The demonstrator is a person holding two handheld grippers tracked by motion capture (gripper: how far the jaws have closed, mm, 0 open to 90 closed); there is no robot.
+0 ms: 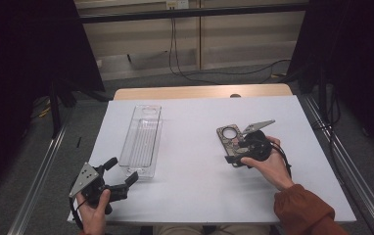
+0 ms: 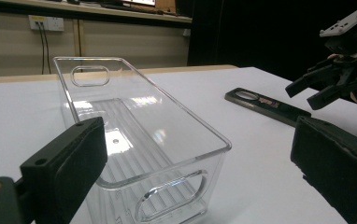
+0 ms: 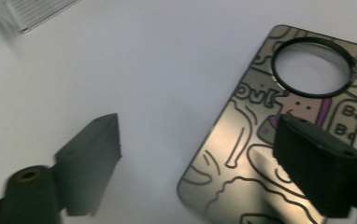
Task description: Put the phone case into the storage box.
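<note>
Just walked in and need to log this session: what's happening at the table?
A person holds a gripper in each hand. The right gripper hovers, jaws open, over a flat patterned phone case lying on the white table. The left gripper, also open, waits beside the near end of a clear plastic bin.

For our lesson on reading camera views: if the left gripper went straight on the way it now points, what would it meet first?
Most likely the clear plastic bin. In the left gripper view, the near end wall of the bin, with its handle cut-out, stands directly ahead of the left gripper, between its open jaws, though the gap to it is hard to judge.
</note>
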